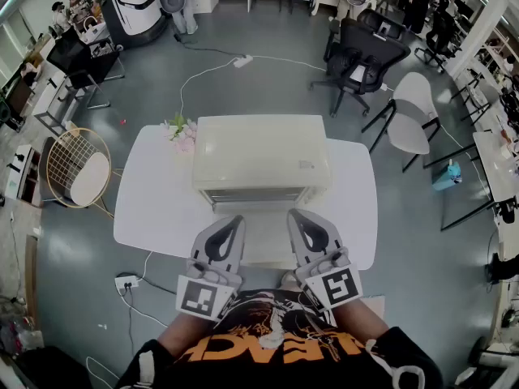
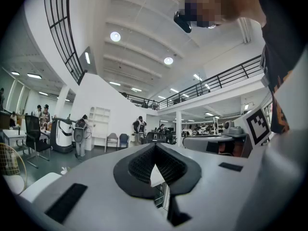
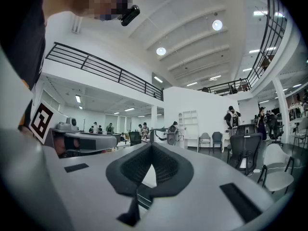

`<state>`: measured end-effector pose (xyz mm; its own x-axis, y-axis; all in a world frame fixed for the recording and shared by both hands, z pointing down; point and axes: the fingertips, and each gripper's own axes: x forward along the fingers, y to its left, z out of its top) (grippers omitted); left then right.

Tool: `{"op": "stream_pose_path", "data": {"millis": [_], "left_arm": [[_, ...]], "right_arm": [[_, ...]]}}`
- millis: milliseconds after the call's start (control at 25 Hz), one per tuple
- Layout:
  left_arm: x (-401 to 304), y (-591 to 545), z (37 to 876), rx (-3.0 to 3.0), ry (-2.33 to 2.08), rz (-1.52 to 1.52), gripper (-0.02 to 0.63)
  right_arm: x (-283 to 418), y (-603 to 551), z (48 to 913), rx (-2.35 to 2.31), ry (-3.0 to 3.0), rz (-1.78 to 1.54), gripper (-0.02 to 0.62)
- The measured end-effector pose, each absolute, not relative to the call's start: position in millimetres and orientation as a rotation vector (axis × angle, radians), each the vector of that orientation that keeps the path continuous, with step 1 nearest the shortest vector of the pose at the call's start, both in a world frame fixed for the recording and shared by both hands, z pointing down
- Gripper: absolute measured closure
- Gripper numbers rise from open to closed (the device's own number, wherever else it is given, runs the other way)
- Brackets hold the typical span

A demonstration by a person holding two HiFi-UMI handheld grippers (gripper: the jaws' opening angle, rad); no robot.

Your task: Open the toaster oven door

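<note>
A round wire chair (image 1: 77, 167) stands left of the white counter (image 1: 154, 209). Pink flowers (image 1: 180, 130) sit by the back left corner of the cream toaster oven (image 1: 259, 156), which sits mid-counter with its front facing the person. Short of that front, the left tongs (image 1: 234, 220) (image 2: 155, 146) are pressed together on nothing. Just beside them, the right tongs (image 1: 297, 215) (image 3: 151, 145) are likewise closed and empty. A white chair (image 1: 413, 112) stands to the far right.

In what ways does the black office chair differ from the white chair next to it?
The black office chair is dark with a star base; the white chair is pale on thin dark legs. The black office chair stands farther from the table than the white chair. Nobody sits in either.
</note>
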<state>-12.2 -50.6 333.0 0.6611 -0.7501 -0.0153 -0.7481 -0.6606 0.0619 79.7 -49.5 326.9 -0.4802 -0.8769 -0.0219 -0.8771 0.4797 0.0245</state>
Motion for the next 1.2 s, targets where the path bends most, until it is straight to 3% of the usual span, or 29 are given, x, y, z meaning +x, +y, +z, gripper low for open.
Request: {"op": "stream_pose_path", "data": {"millis": [720, 1080, 1200], "left_arm": [[-10.3, -55.3, 336.6, 2.787, -1.273, -0.082, 0.585], [-10.5, -58.5, 377.3, 2.791, -1.274, 0.036, 0.583], [-9.7, -56.7, 398.5, 2.787, -1.256, 0.093, 0.553]], "right_arm": [[79.1, -53.4, 337.3, -1.54, 2.691, -0.065, 0.581], [83.3, -60.2, 381.0, -1.583, 2.743, -0.131, 0.581], [85.3, -59.4, 400.8, -1.605, 2.763, -0.166, 0.581]]}}
